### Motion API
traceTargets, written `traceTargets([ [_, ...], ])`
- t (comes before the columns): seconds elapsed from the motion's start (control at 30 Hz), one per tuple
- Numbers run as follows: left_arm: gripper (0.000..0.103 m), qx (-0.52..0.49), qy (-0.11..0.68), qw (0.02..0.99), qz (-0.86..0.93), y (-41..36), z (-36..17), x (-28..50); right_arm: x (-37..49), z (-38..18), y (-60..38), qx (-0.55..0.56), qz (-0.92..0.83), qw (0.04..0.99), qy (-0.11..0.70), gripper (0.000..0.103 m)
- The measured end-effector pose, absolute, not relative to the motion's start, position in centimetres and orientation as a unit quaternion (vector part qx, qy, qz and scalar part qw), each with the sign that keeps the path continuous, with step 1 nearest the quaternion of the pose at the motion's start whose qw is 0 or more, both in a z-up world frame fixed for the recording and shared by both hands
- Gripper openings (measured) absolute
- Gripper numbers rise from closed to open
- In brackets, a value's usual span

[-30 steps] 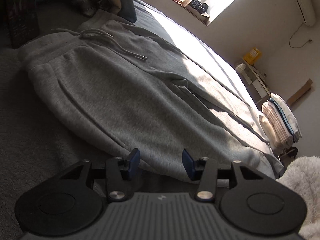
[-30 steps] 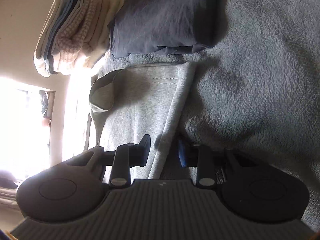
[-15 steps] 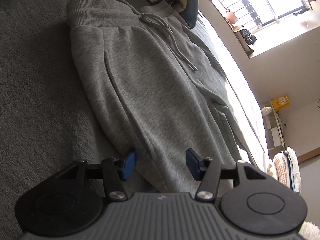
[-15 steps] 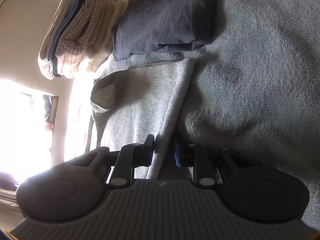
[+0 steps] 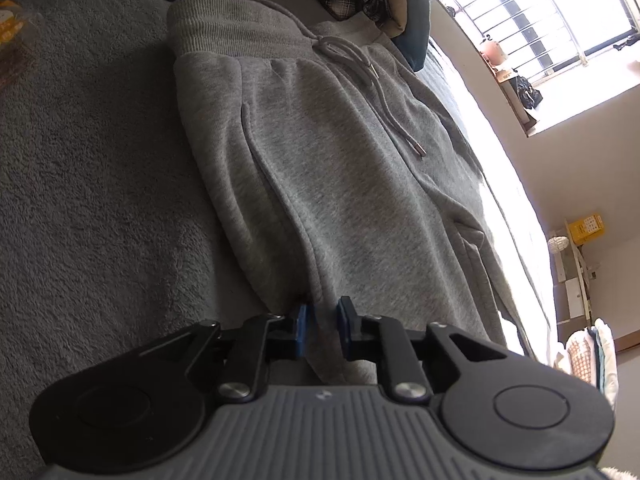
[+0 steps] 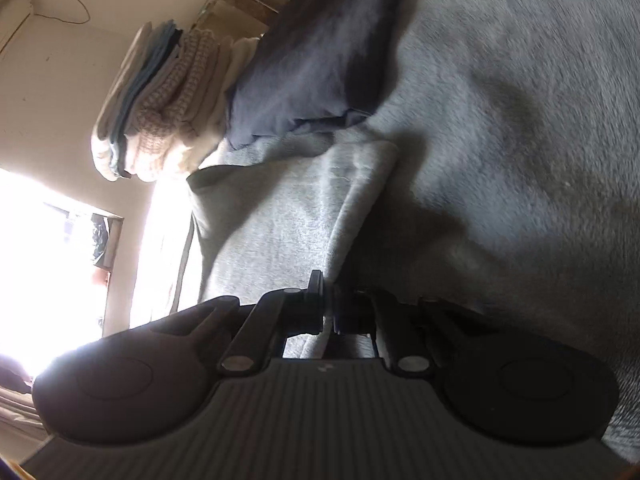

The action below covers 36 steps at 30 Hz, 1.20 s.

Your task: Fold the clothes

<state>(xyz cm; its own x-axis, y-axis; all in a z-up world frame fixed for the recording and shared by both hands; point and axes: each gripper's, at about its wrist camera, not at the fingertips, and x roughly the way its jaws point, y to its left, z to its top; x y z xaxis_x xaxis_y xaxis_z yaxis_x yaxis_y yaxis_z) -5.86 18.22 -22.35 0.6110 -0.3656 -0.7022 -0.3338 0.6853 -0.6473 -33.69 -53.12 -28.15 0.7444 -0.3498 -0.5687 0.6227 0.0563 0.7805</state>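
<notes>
Grey sweatpants lie flat on a dark fleece blanket, the ribbed waistband at the far end of the left wrist view and the legs running down toward the camera. A drawstring trails loose across the front, and a pocket seam runs along the side nearest the blanket. The left gripper sits at the near side edge of the pants, on the thigh fold where the cloth meets the blanket. Its jaws are closing, the 2 blue pads stand narrow, and a ridge of grey fabric rises between them, pressed from both sides. In the right wrist view the pants' leg stretches away from the camera, its cuff lying just short of a folded dark blue garment on the same blanket. The right gripper is at the leg's long edge, the side that borders the bare blanket, and its jaws are pinched tight on that edge with a thin fold of cloth clamped between them. Beyond the blue garment a stack of folded clothes stands by the wall, near a bright window.
</notes>
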Motion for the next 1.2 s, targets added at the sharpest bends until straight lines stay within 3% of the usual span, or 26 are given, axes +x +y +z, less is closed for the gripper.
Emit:
traceTargets([
  [0.07, 0.023, -0.400, 0.439, 0.804, -0.014, 18.3, -22.3, -5.7, -33.8, -28.5, -53.2, 0.606, -0.334, 0.714, 0.109, 0.003],
  [0.1, 0.013, -0.386, 0.438, 0.812, -0.012, 18.1, -22.0, -5.8, -33.7, -28.1, -53.1, 0.599, -0.334, 0.720, 0.109, 0.003],
  [0.13, 0.010, -0.372, 0.438, 0.819, -0.010, 17.9, -21.6, -6.0, -33.6, -27.7, -53.1, 0.591, -0.335, 0.725, 0.111, 0.003],
  [0.33, 0.009, -0.343, 0.447, 0.826, 0.006, 17.5, -21.2, -7.0, -34.8, -26.4, -53.8, 0.546, -0.354, 0.747, 0.138, 0.006],
  [0.43, 0.011, -0.335, 0.449, 0.828, 0.011, 17.7, -21.1, -6.7, -36.7, -24.5, -53.6, 0.503, -0.413, 0.749, 0.124, 0.010],
  [0.53, 0.025, -0.314, 0.449, 0.836, 0.015, 17.4, -20.6, -6.8, -37.7, -21.8, -52.8, 0.440, -0.448, 0.773, 0.094, 0.011],
  [0.77, 0.035, -0.285, 0.450, 0.846, 0.012, 16.8, -20.2, -6.7, -26.2, -20.9, -49.1, 0.322, -0.224, 0.891, 0.226, 0.011],
  [0.9, 0.041, -0.276, 0.443, 0.853, 0.007, 16.7, -19.7, -7.3, -21.7, -22.9, -46.1, 0.190, -0.116, 0.914, 0.340, 0.011],
  [0.97, 0.041, -0.269, 0.442, 0.855, 0.007, 17.0, -19.5, -7.8, -23.1, -24.6, -46.0, 0.119, -0.105, 0.906, 0.391, 0.010],
  [1.1, 0.041, -0.230, 0.423, 0.876, 0.011, 18.1, -17.9, -8.1, -28.7, -23.1, -49.9, 0.133, -0.179, 0.890, 0.397, 0.009],
  [1.2, 0.041, -0.177, 0.396, 0.901, 0.008, 18.3, -15.6, -9.1, -28.6, -20.3, -49.2, 0.075, -0.197, 0.893, 0.398, 0.013],
])
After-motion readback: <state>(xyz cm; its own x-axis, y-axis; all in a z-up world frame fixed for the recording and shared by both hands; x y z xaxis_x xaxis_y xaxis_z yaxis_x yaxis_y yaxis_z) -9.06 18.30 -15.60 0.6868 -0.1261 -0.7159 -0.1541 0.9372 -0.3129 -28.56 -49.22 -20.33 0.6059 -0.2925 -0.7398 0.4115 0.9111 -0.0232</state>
